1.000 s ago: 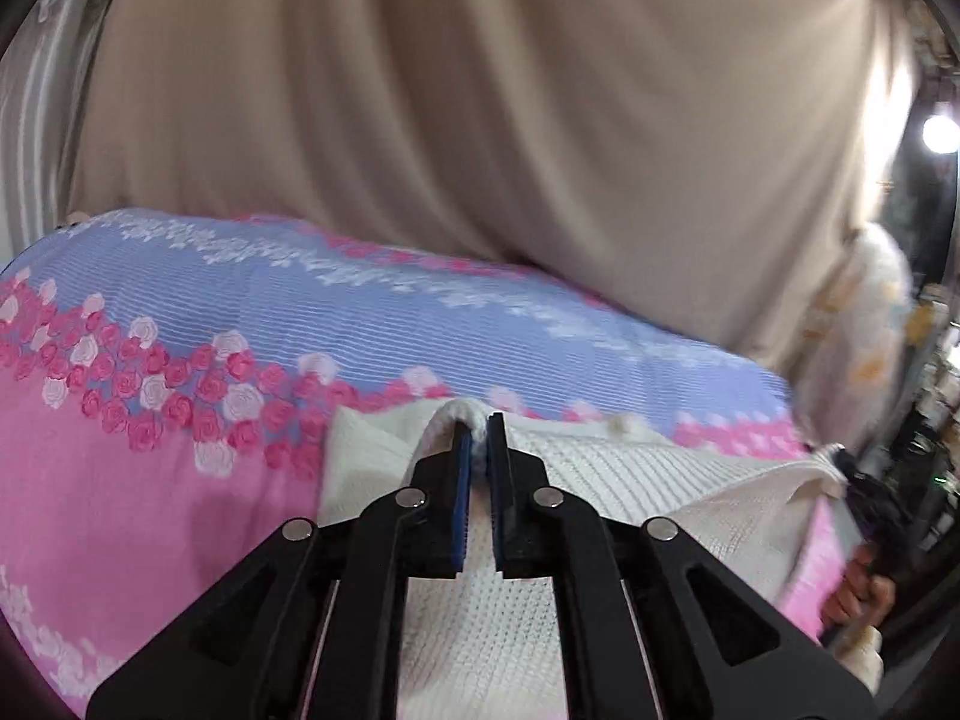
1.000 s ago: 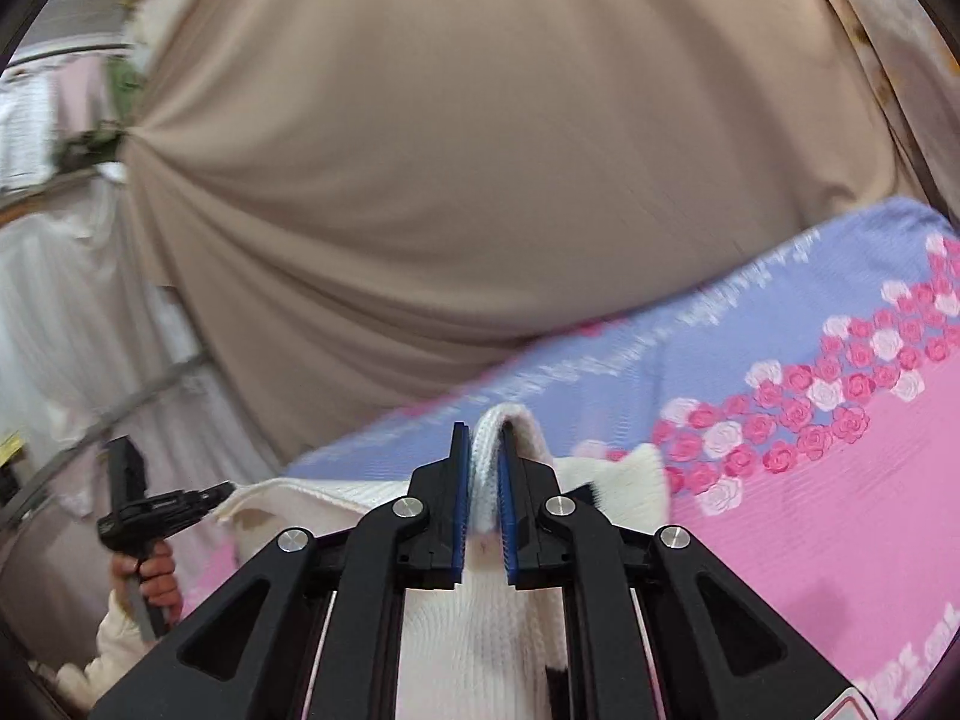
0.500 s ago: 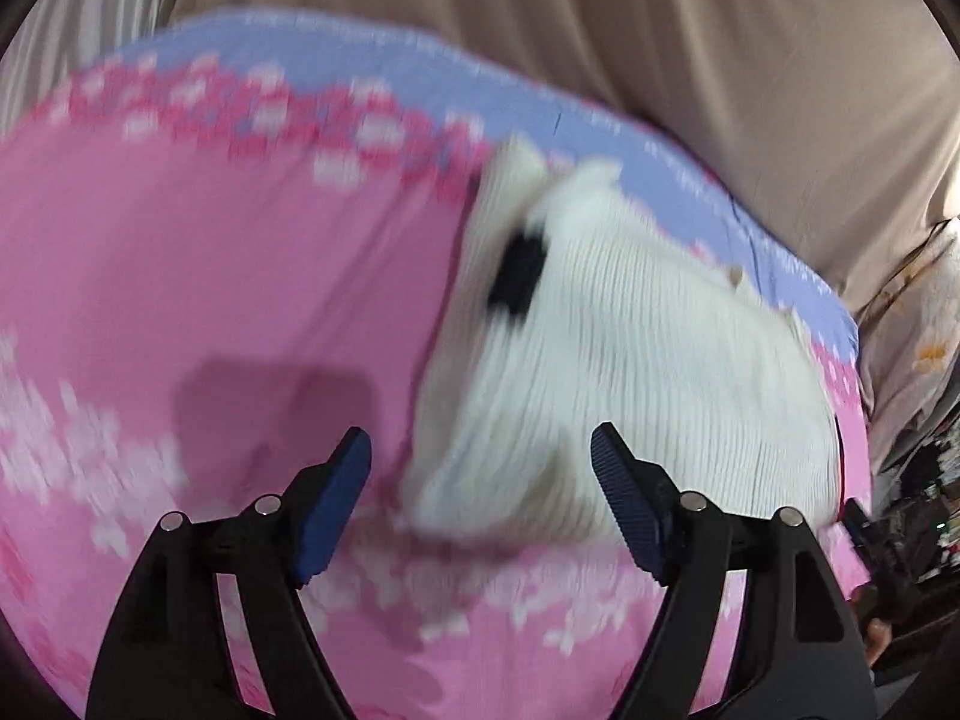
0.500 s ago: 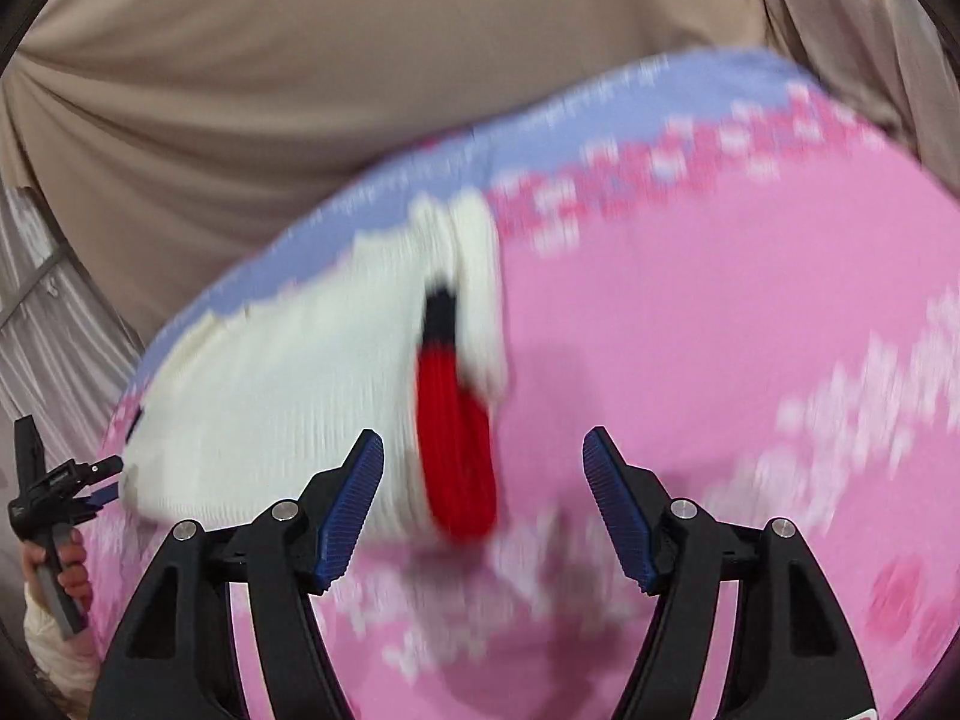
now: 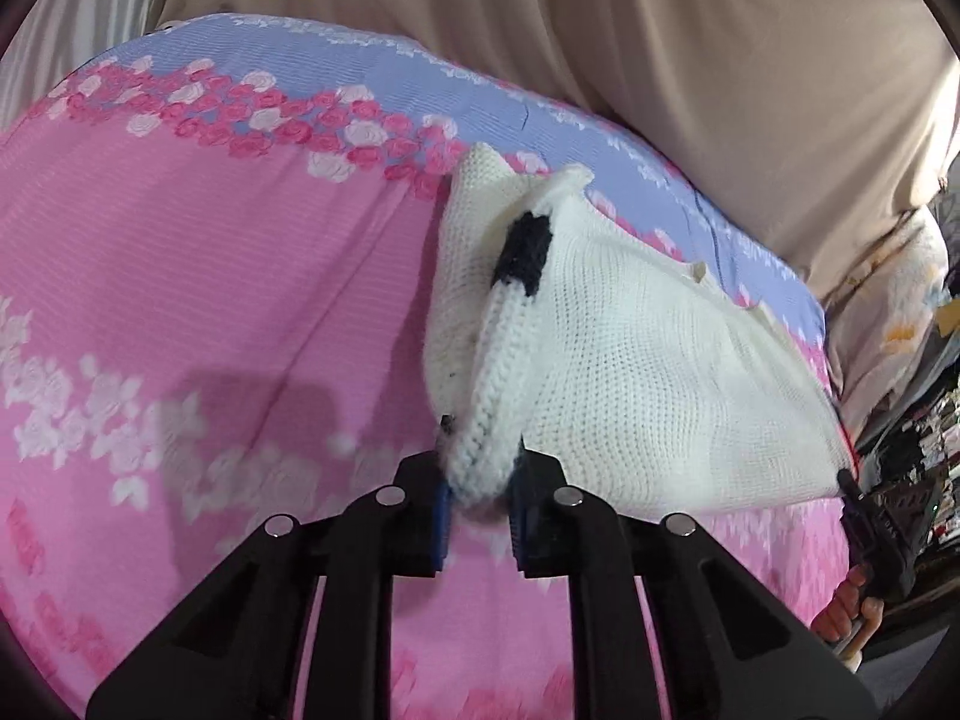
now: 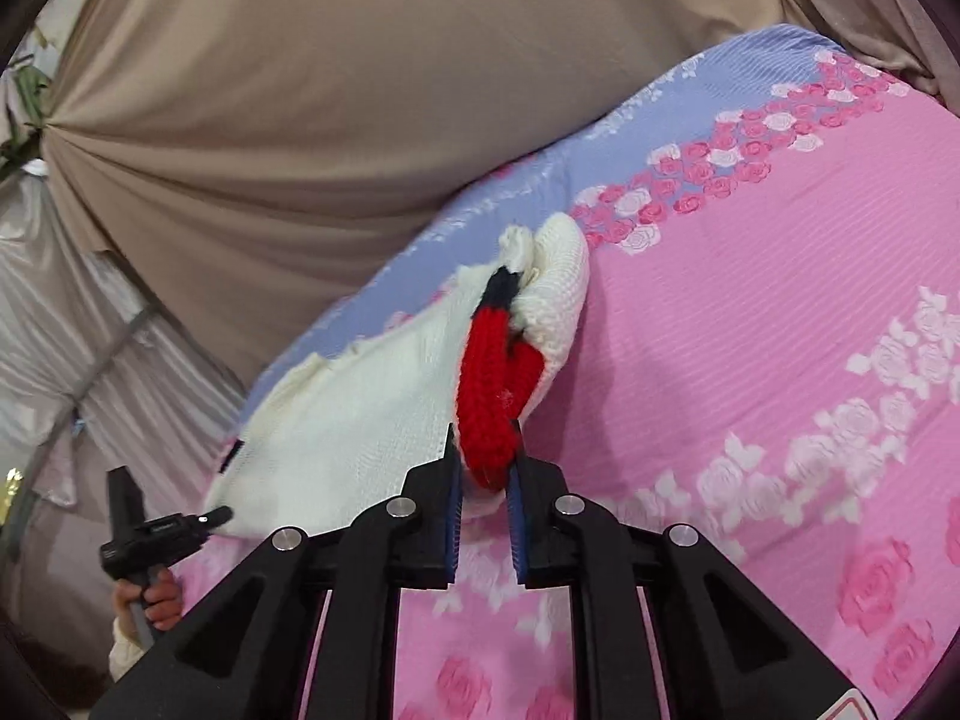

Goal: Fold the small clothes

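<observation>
Over pink rose-print bedding [image 5: 180, 276], left gripper [image 5: 477, 507] and right gripper [image 6: 483, 495] each pinch the white knit sweater [image 5: 630, 360]; no legible writing.

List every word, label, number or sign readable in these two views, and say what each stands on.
No readable text anywhere.
Red-edged sticker on the right tongs' black frame: cut off at the picture's edge, unreadable.
Light marking on the black handheld device seen in the right wrist view: too small to read.
White knitted garment and pink rose-print bedsheet: no lettering.
</observation>
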`<control>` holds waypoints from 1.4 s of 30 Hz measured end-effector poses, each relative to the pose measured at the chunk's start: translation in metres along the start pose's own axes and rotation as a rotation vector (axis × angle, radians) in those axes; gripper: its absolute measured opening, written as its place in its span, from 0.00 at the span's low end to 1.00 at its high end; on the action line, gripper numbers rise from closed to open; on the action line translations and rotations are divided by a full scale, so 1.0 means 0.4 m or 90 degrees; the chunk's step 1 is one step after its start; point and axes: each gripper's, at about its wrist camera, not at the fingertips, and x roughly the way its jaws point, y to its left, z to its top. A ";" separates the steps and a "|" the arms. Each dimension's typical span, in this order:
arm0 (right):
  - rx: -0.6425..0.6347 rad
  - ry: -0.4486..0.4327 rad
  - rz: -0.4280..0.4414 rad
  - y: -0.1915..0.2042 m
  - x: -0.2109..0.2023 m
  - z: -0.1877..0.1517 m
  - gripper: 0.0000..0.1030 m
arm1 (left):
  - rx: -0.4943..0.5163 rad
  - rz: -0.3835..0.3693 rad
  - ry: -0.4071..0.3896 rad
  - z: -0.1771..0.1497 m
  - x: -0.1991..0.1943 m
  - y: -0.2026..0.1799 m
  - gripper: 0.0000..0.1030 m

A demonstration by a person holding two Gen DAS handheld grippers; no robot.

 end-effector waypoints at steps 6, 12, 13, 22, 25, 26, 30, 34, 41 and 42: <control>-0.094 0.137 -0.199 -0.029 0.055 -0.105 0.19 | -0.002 0.029 0.078 -0.096 0.027 0.034 0.20; -0.127 -0.020 -0.193 0.063 -0.005 0.055 0.69 | -0.011 -0.021 -0.094 0.008 -0.102 -0.021 0.83; -0.128 -0.032 -0.180 0.075 -0.004 0.079 0.70 | 0.001 -0.028 -0.119 0.034 -0.109 -0.037 0.84; -0.121 0.031 -0.168 0.079 0.309 0.230 0.71 | 0.061 0.012 -0.029 0.225 0.218 -0.149 0.88; -0.125 0.076 -0.210 0.056 0.390 0.213 0.39 | 0.047 0.011 0.015 0.235 0.297 -0.133 0.46; -0.128 0.098 -0.208 0.053 0.404 0.208 0.10 | 0.047 0.023 0.024 0.236 0.308 -0.130 0.11; -0.164 -0.028 -0.028 0.145 0.239 0.201 0.08 | 0.042 -0.026 -0.048 0.241 0.197 -0.128 0.07; -0.155 -0.128 0.021 0.144 0.118 0.205 0.08 | 0.048 -0.036 -0.141 0.228 0.070 -0.127 0.07; -0.113 -0.006 -0.157 0.059 0.261 0.176 0.07 | 0.019 0.012 -0.011 0.203 0.273 -0.055 0.07; -0.121 -0.040 -0.134 0.078 0.224 0.176 0.07 | 0.033 0.021 -0.023 0.202 0.261 -0.067 0.07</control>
